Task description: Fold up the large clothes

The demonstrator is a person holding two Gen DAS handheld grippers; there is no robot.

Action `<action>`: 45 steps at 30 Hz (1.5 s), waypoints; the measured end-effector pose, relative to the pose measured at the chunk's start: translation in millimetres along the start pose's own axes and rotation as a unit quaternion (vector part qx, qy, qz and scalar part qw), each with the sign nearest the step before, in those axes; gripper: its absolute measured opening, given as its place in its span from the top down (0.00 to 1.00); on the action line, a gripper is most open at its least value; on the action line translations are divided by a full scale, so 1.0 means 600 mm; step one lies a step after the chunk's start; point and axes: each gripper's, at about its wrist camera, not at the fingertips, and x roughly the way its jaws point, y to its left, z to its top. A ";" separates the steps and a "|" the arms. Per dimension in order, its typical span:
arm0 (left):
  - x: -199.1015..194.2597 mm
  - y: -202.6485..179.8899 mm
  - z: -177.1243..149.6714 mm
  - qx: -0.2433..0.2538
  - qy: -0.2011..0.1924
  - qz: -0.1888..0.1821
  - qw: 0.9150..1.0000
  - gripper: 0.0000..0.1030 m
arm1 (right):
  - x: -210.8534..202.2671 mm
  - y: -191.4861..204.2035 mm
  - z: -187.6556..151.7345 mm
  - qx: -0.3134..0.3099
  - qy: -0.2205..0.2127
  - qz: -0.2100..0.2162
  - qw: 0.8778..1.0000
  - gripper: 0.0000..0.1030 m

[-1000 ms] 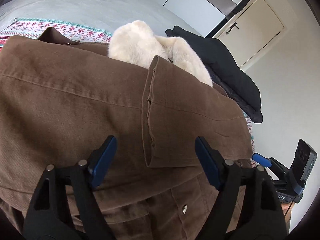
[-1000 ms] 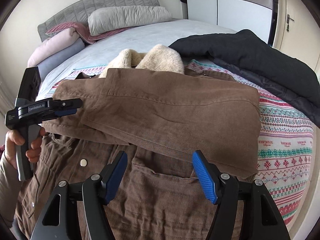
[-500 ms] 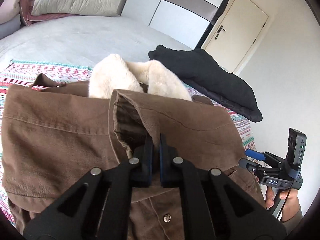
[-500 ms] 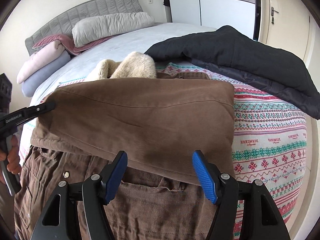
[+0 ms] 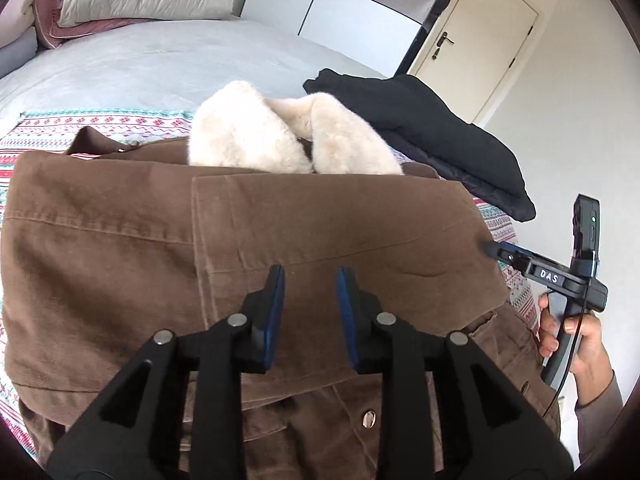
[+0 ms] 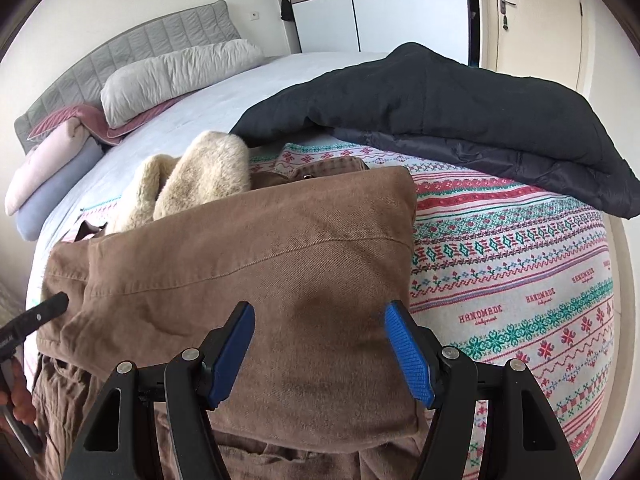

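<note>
The brown jacket lay on the patterned blanket at the near end of the bed, both sleeves folded across its chest. Its fleece collar pointed toward twelve o'clock, at the pillows and headboard.

The left gripper hung over the folded sleeve. Its jaws had just been opening and stood a narrow gap apart, with nothing between the pads; the sleeve cloth lay flat beneath them. The sleeve's cuff edge ran from eleven to seven o'clock just left of the fingers.

The right gripper stood well open and empty above the same sleeve, whose folded right edge fell at about one o'clock from it. In the left wrist view its tip met the sleeve's right corner at three o'clock; whether it touched the cloth I cannot tell. A hand held its handle there.

Bare grey sheet lay open toward the pillows from ten to twelve o'clock. To the right, the blanket lay clear out to the bed's edge at three o'clock.

A dark quilted coat lay heaped at one to two o'clock, close to the collar and covering the blanket's far corner. Rolled bedding sat at ten o'clock. Wardrobe doors and a room door stood beyond the bed.
</note>
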 end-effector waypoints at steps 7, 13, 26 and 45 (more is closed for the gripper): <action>0.056 0.009 -0.052 0.010 0.021 0.011 1.000 0.71 | 0.081 -0.005 -0.025 0.005 0.029 -0.021 0.999 0.30; 0.011 -0.006 -0.054 0.005 0.027 -0.012 1.000 0.32 | 0.041 0.007 -0.023 0.002 0.050 -0.034 0.998 0.30; -0.225 -0.020 -0.170 0.028 0.052 0.097 0.994 0.13 | -0.254 0.049 -0.115 -0.052 -0.050 -0.013 0.997 0.19; -0.382 0.177 -0.435 -0.055 0.083 0.063 0.993 0.13 | -0.365 -0.064 -0.350 -0.034 0.065 0.109 0.991 0.11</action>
